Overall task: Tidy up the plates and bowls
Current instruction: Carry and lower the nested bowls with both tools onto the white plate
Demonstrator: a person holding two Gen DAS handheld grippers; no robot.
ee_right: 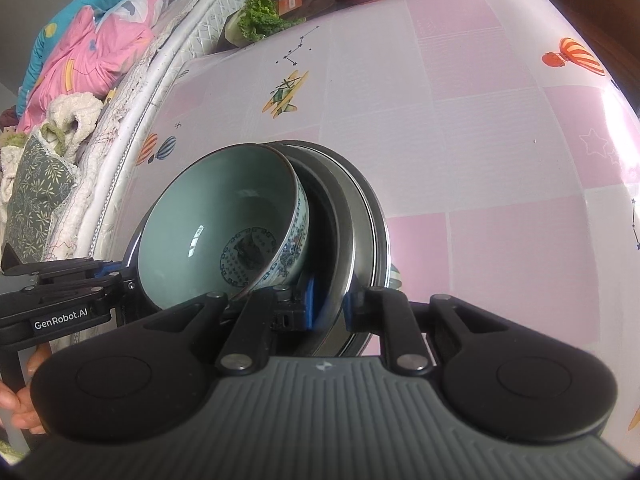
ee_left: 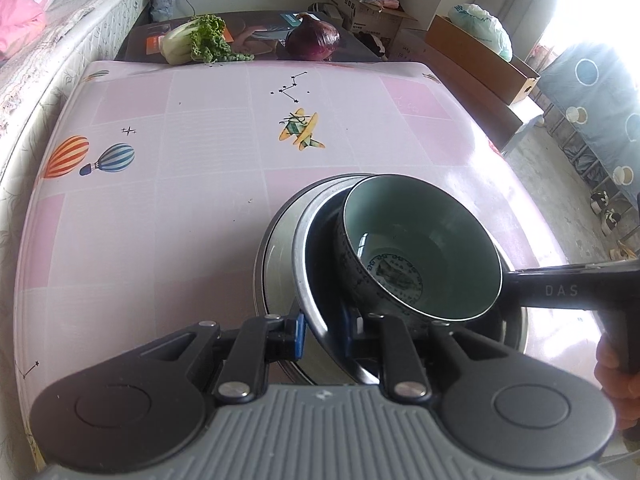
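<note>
A pale green ceramic bowl point(ee_left: 420, 248) with a blue pattern sits tilted inside a steel bowl point(ee_left: 316, 312), which rests on a steel plate point(ee_left: 276, 256) on the pink table. My left gripper point(ee_left: 323, 332) is shut on the near rim of the steel bowl. In the right wrist view the ceramic bowl point(ee_right: 216, 224) leans left inside the steel bowl point(ee_right: 340, 216). My right gripper point(ee_right: 327, 305) is shut on the steel bowl's rim from the opposite side. The left gripper point(ee_right: 116, 284) shows there at the left.
The pink patterned tablecloth point(ee_left: 180, 200) covers the table. A lettuce point(ee_left: 196, 40) and a red cabbage point(ee_left: 314, 38) lie on a dark board at the far edge. A bed with bedding point(ee_right: 80, 60) runs along the table's left. Cardboard boxes point(ee_left: 476, 52) stand at the right.
</note>
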